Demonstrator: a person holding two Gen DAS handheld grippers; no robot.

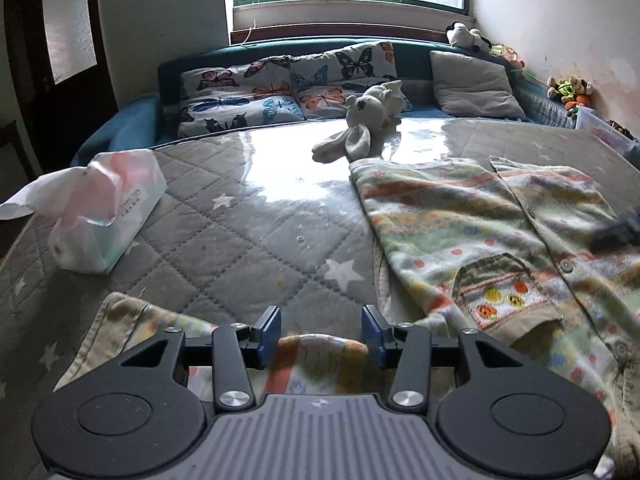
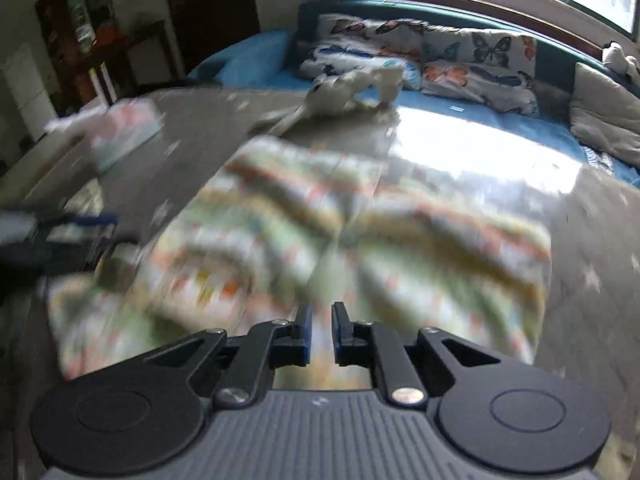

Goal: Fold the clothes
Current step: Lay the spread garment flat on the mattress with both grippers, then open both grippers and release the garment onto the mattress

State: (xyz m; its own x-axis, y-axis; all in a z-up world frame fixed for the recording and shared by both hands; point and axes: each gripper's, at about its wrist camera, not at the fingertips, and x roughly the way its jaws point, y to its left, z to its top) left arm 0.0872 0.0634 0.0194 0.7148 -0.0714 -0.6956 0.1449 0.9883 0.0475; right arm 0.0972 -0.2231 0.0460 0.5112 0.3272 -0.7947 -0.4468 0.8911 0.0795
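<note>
A patterned children's jacket [image 1: 472, 232] with buttons and a front pocket lies spread on the grey quilted bed cover. One sleeve [image 1: 320, 364] runs under my left gripper [image 1: 321, 332], whose jaws are open with the sleeve fabric between and below them. In the blurred right wrist view the same jacket [image 2: 360, 240] fills the middle. My right gripper [image 2: 319, 330] is just above its near edge, jaws a narrow gap apart with nothing held. The left gripper [image 2: 80, 232] shows at the jacket's left side. The right gripper [image 1: 616, 232] shows dark at the right edge.
A tissue pack [image 1: 108, 212] lies on the left of the bed. A white plush toy [image 1: 360, 124] lies beyond the jacket. Butterfly pillows [image 1: 256, 92] and a grey pillow [image 1: 476, 84] line the headboard. Toys [image 1: 568, 92] sit along the right wall.
</note>
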